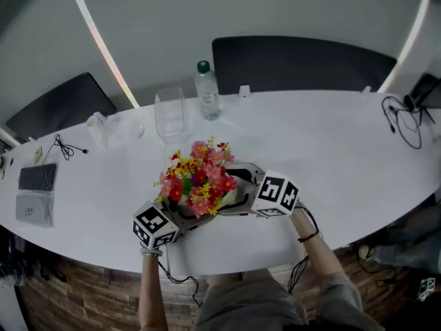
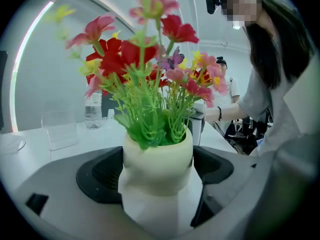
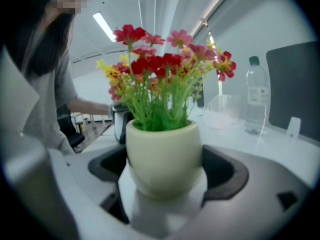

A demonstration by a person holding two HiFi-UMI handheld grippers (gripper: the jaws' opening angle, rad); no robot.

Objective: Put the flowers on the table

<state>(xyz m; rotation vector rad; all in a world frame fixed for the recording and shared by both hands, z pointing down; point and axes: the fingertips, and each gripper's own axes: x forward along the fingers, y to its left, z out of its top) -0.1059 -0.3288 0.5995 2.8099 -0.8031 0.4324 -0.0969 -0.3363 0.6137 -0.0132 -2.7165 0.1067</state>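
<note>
Head view: you are holding the flowers (image 1: 198, 178) in their cream pot (image 2: 157, 159) at the near edge of the table (image 1: 344, 150), the left gripper (image 1: 180, 216) and right gripper (image 1: 238, 192) both squeezing the pot from opposite sides, with touchdown not showing clearly and letting go probably remaining.

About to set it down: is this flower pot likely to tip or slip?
Probably top-heavy: the flowers spread wider than the rounded pot, so it may tip. Its smooth wall could slip. The thin stems look plastic, so likely light.
</note>
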